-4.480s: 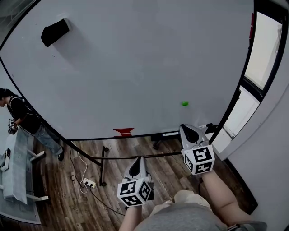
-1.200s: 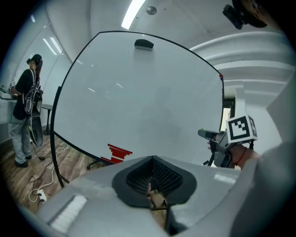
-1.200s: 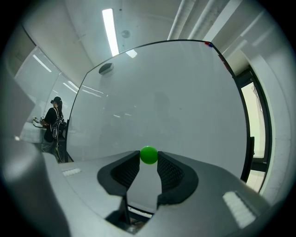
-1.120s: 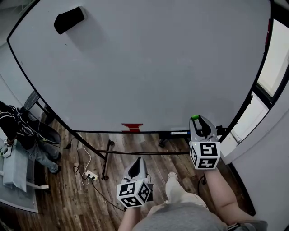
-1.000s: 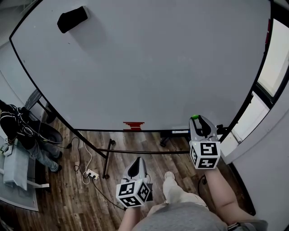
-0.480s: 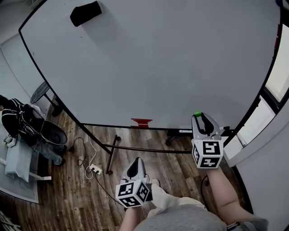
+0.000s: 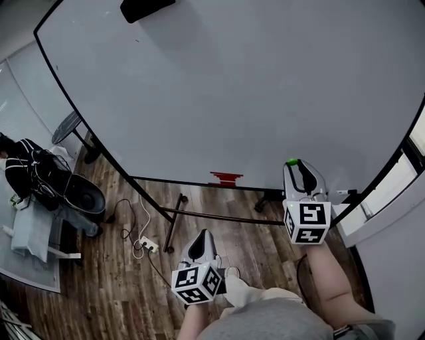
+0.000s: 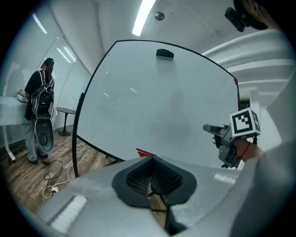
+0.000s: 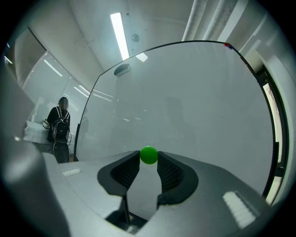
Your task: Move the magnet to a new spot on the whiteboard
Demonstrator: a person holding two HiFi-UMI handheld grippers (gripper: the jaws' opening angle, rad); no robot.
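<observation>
At the near right of the scene: the right gripper, raised toward the whiteboard. Its jaws are clenched on a small green magnet, which is pinched between the very tips of the ribbed pads. The magnet is held in front of the lower right part of the whiteboard, just above the board's bottom edge. Whether it touches the surface cannot be told. A marker cube is carried at the rear of this gripper, against the person's forearm.

At the near centre, lower and to the left: the left gripper. Its jaws are pressed together with nothing between them, and it is held well apart from the board, over the wooden floor.

Farther out: the whiteboard is seen as a large blank surface in a dark frame on a wheeled stand. A black eraser is fixed near the board's top edge, to the left. A red object is seen at the middle of the bottom edge, left of the magnet.

On the floor at the left: a white power strip with a trailing cable. At the far left: a person in dark clothing with a backpack.
</observation>
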